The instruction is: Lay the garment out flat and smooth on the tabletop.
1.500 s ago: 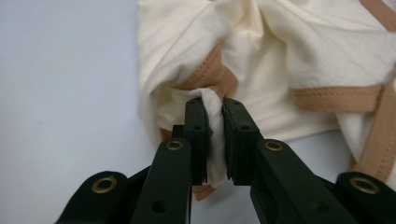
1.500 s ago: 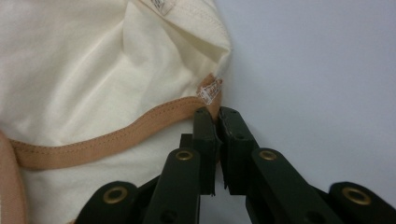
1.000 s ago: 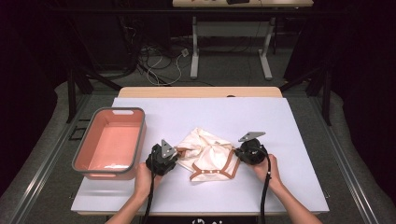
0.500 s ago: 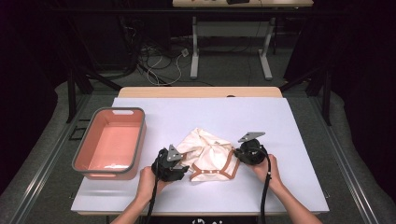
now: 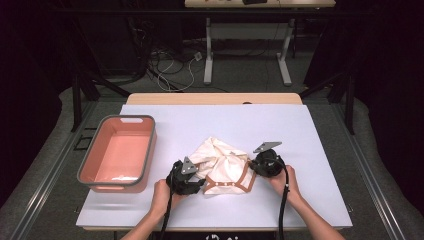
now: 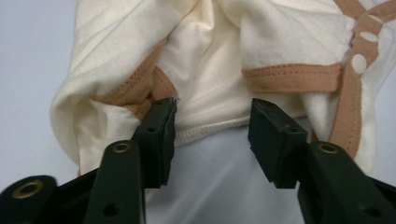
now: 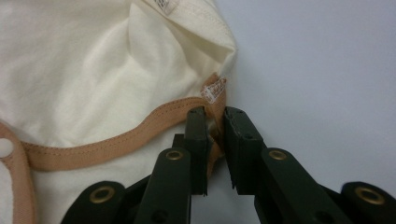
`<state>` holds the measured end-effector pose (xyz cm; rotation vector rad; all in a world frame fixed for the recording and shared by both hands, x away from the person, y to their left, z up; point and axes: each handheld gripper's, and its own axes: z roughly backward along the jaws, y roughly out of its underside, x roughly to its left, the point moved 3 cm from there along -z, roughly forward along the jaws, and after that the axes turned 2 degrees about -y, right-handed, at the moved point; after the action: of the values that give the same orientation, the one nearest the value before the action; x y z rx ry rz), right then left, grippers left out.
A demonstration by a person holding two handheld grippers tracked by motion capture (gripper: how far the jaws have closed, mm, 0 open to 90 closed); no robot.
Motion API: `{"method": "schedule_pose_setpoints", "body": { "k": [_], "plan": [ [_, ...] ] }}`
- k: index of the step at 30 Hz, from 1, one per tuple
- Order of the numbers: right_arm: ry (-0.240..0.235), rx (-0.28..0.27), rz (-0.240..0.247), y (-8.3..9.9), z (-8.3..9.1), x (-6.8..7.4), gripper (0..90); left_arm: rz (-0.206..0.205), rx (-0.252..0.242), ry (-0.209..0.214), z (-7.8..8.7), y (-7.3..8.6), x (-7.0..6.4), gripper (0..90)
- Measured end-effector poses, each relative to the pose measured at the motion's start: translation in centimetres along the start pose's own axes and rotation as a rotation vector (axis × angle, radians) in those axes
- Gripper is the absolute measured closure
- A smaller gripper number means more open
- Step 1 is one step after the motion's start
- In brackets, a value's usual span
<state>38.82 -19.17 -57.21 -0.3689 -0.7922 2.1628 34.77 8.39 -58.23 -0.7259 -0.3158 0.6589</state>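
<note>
High view: the left claw (image 5: 199, 184) has dropped from the garment's (image 5: 222, 165) upper edge to its near-left corner, jaws wide around a hem, ready to grip; the right claw (image 7: 215, 133) stays clamped on the tan trim mid-table.

The garment (image 6: 280, 42) runs off the top and right edges in the left gripper view, and off the top and left edges in the right gripper view. The small label (image 7: 214, 88) by the trim is too blurred to read. In the high view the forearms are cut by the bottom edge, and the left gripper (image 5: 197, 181) perhaps hides some cloth.
</note>
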Motion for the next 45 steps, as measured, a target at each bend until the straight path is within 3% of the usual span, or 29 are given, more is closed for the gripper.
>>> {"method": "schedule_pose_setpoints", "body": {
  "k": [2,4,5,6,10,14,21,26,32,38,43,44,45],
  "plan": [
    [0.0,0.002,-0.005,0.0,-0.1,0.1,80.2,0.012,-0.025,0.027,-0.2,0.1,0.0,64.7],
    [0.002,0.005,0.002,0.0,-0.1,0.1,80.5,-0.001,-0.03,0.033,-0.3,0.0,-0.2,76.6],
    [0.002,0.005,0.002,0.0,-0.1,0.1,80.5,-0.003,-0.03,0.033,-0.3,-0.1,-0.3,76.6],
    [0.002,0.005,0.002,0.0,0.0,0.2,81.4,-0.012,-0.029,0.023,-0.4,-0.2,-0.4,84.3],
    [0.016,0.008,0.009,0.0,0.1,0.2,85.3,-0.024,-0.021,-0.01,-0.3,-0.3,-0.7,88.8],
    [0.018,0.001,0.017,0.1,0.3,0.2,85.8,-0.025,-0.016,-0.018,-0.2,-0.4,-0.7,89.1],
    [0.05,0.003,0.037,0.1,0.4,0.2,86.4,0.013,-0.037,-0.042,1.0,-0.3,0.5,89.2],
    [0.064,0.005,0.039,0.0,0.5,0.1,86.4,0.049,-0.05,-0.103,2.2,-0.1,1.7,89.2],
    [0.094,0.006,0.034,0.1,0.7,-0.4,86.2,0.081,-0.062,-0.144,2.7,0.0,2.7,88.9],
    [0.089,0.011,0.036,0.2,0.4,-0.3,85.2,0.082,-0.025,-0.114,2.2,0.1,2.6,86.4],
    [0.087,0.009,0.033,0.2,0.5,-0.4,78.3,0.07,-0.016,-0.082,2.4,0.0,1.8,78.2],
    [0.081,0.003,0.029,0.2,0.4,-0.4,74.3,0.063,-0.013,-0.075,2.4,-0.1,1.7,69.1],
    [0.083,0.0,0.034,0.2,0.5,-0.5,72.5,0.058,-0.013,-0.064,2.3,-0.2,1.4,66.0]
  ]
}}
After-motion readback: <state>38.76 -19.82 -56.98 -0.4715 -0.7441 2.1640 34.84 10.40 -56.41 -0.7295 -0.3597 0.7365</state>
